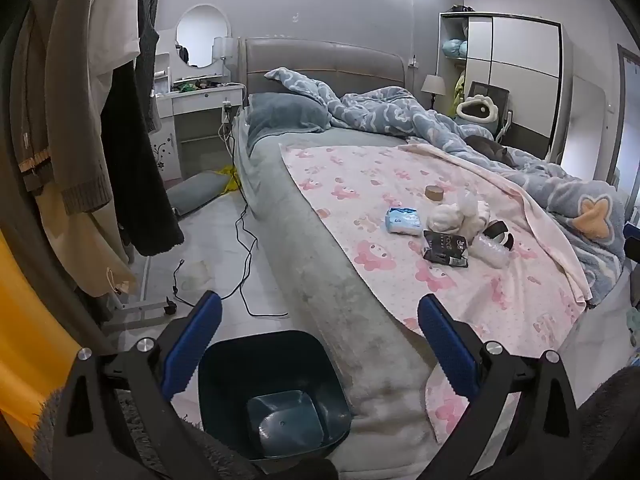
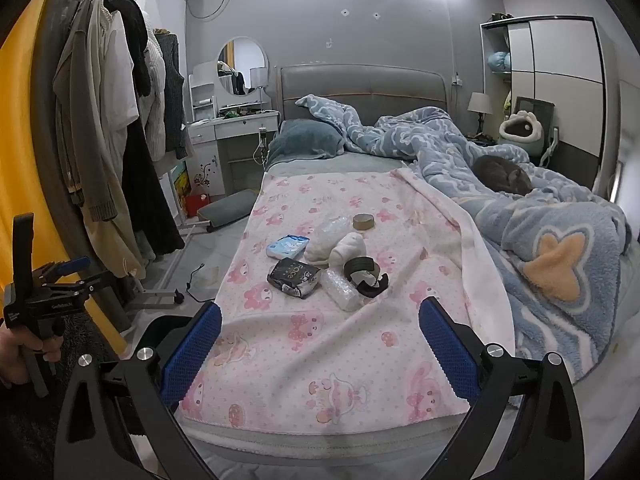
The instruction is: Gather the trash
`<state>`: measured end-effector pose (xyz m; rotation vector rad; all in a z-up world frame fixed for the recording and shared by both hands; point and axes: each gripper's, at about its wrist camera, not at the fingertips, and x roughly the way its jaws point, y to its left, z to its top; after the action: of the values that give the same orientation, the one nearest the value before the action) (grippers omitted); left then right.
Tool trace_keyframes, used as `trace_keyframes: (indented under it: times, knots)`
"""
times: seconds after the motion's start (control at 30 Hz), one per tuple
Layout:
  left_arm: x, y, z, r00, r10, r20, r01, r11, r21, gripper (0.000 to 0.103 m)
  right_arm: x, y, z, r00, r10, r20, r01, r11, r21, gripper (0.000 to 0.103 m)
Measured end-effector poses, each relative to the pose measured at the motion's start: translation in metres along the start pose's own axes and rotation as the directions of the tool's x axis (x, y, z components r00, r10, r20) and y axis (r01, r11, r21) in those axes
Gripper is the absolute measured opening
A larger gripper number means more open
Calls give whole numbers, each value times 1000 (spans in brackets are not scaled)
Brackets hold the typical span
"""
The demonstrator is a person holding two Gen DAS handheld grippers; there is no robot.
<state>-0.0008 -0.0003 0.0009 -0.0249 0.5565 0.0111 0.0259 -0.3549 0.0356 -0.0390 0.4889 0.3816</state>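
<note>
Trash lies on the pink blanket (image 2: 320,344) of the bed: a black wrapper (image 2: 294,277) (image 1: 445,249), a blue tissue pack (image 2: 287,247) (image 1: 403,220), crumpled white tissue (image 2: 338,248) (image 1: 456,216), a clear plastic bottle (image 2: 340,289) (image 1: 494,250), a tape roll (image 2: 363,222) (image 1: 434,192) and black rings (image 2: 366,274). A dark empty bin (image 1: 276,392) stands on the floor at the bed's foot. My left gripper (image 1: 320,344) is open above the bin. My right gripper (image 2: 320,348) is open over the blanket's near end, short of the trash.
A clothes rack (image 2: 120,140) with hanging coats stands at the left. Black cables (image 1: 244,264) lie on the floor beside the bed. A blue duvet (image 2: 540,240) with a grey cat (image 2: 502,176) covers the bed's right side. A dresser (image 2: 236,128) is behind.
</note>
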Motion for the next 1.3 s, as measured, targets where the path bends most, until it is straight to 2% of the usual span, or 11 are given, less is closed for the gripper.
trace_keyframes:
  times: [1.3]
  knots:
    - [0, -2, 0, 1000, -15, -6, 15, 1000, -18, 100, 2, 2, -1, 1000, -1, -11, 1, 1000, -2, 100]
